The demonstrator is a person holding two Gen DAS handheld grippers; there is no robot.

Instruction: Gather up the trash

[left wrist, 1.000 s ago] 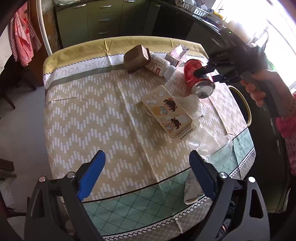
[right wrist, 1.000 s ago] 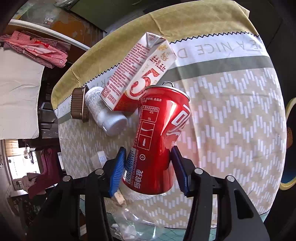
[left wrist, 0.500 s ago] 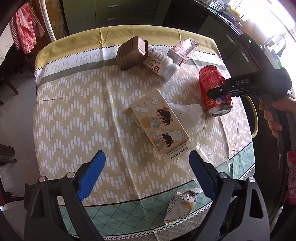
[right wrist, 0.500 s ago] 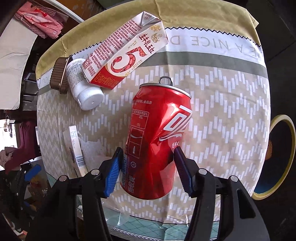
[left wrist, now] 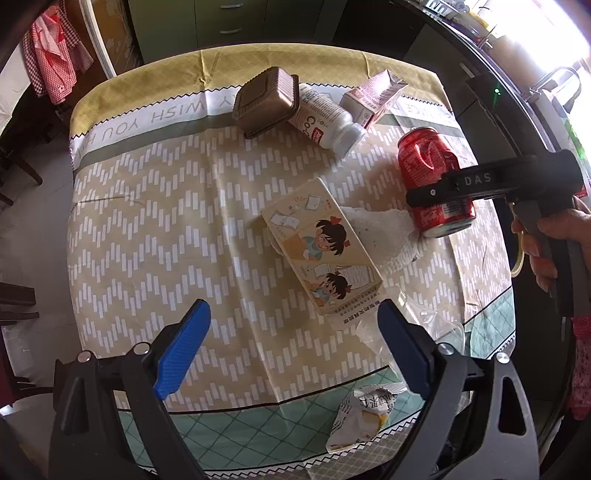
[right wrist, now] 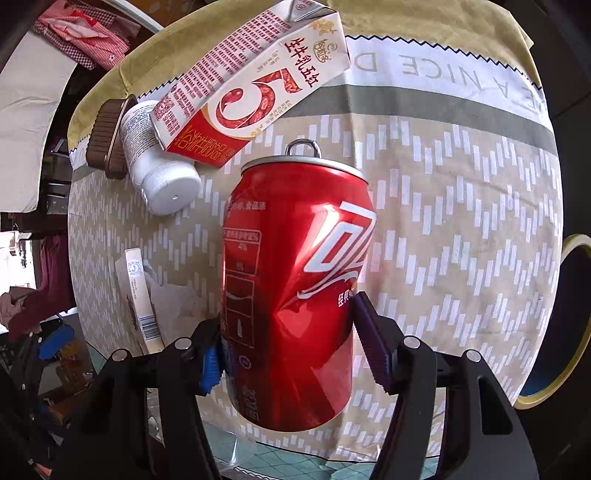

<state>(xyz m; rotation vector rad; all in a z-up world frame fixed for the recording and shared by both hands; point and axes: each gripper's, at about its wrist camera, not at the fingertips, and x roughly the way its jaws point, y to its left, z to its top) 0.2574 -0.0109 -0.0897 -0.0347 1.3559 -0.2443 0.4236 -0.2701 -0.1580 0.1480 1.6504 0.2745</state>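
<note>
My right gripper (right wrist: 286, 347) is shut on a dented red cola can (right wrist: 295, 288), held above the table's right side; the can (left wrist: 428, 166) and the right gripper (left wrist: 439, 188) also show in the left wrist view. My left gripper (left wrist: 291, 347) is open and empty above the table's near edge. Trash lies on the tablecloth (left wrist: 147, 229): a cartoon-printed box (left wrist: 321, 243), a white paper napkin (left wrist: 384, 236), a milk carton (right wrist: 251, 85), a white bottle (right wrist: 155, 166), a brown lidded container (left wrist: 266, 101), clear plastic wrap (left wrist: 424, 325) and a crumpled wrapper (left wrist: 362, 417).
A round yellow-rimmed bin (right wrist: 569, 325) stands off the table's right edge. Green cabinets (left wrist: 229, 22) line the far wall. A red checked cloth (left wrist: 51, 62) hangs at the far left. A dark counter (left wrist: 491, 85) runs along the right.
The right gripper has carried the can from tilted beside the carton to upright, nearer the table's right edge. The left gripper has risen and pulled back a little, staying open.
</note>
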